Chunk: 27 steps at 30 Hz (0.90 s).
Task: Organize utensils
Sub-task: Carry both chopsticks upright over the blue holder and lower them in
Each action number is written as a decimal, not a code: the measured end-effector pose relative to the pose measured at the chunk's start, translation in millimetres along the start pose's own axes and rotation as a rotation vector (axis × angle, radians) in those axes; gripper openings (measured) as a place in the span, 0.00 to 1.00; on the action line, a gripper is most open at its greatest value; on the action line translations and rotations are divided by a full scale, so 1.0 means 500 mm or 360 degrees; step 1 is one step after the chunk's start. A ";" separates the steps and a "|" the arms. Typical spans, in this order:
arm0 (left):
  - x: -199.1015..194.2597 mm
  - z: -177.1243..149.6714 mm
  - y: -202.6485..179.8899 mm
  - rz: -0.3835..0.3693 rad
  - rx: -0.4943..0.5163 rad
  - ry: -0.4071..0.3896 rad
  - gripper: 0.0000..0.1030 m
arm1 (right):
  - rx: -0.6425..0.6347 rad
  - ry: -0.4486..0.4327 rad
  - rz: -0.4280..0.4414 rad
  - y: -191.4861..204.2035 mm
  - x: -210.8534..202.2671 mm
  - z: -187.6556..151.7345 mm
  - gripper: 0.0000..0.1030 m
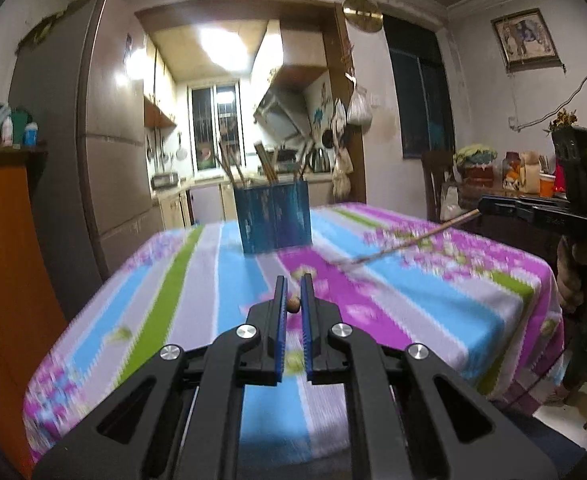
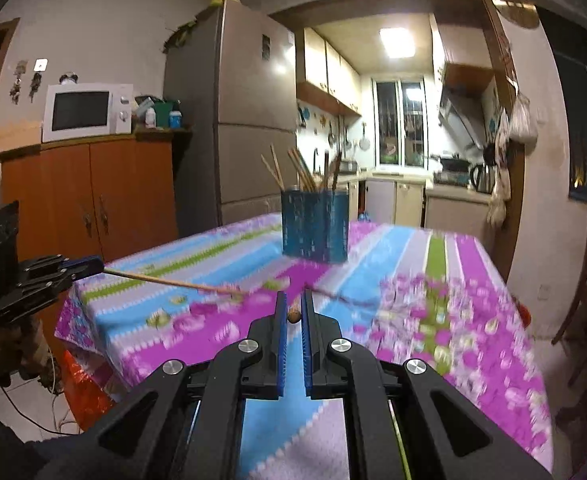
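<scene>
Got one chopstick [image 1: 293, 305] clamped in my left gripper [image 1: 293, 286], another chopstick [image 2: 294, 315] in my right gripper [image 2: 294, 300], both short of the blue holder [image 1: 274, 220] on the desk [image 1: 473, 300].

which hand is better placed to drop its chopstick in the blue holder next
Near even, slightly left. The left gripper faces the holder almost straight ahead; from the right gripper it sits a little off to one side. Both grip a chopstick.
</scene>
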<state>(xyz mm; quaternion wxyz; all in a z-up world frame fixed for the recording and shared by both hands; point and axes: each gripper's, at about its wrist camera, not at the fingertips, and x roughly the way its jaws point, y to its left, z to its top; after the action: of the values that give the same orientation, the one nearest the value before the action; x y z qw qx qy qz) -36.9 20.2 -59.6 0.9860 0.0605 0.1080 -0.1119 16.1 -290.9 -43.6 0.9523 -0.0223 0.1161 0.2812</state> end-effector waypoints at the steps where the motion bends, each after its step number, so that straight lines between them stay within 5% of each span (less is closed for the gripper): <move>1: 0.003 0.016 0.002 -0.0001 0.0010 -0.0021 0.05 | -0.0016 -0.0018 -0.0002 0.001 -0.001 0.016 0.08; 7: 0.041 0.111 0.016 -0.0035 0.0067 -0.0108 0.05 | -0.0092 -0.0099 0.0021 0.010 0.009 0.119 0.08; 14: 0.113 0.199 0.030 -0.0109 0.0068 -0.0064 0.05 | -0.0137 -0.0071 -0.0015 0.002 0.074 0.230 0.07; 27: 0.181 0.342 0.083 -0.0158 -0.0043 -0.0019 0.05 | 0.0075 0.0026 -0.0027 -0.039 0.187 0.356 0.07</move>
<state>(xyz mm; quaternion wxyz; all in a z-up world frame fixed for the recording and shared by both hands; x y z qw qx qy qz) 93.0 16.8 89.8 0.9805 0.0412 0.1064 -0.1597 140.2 -238.4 106.9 0.9539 -0.0033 0.1304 0.2702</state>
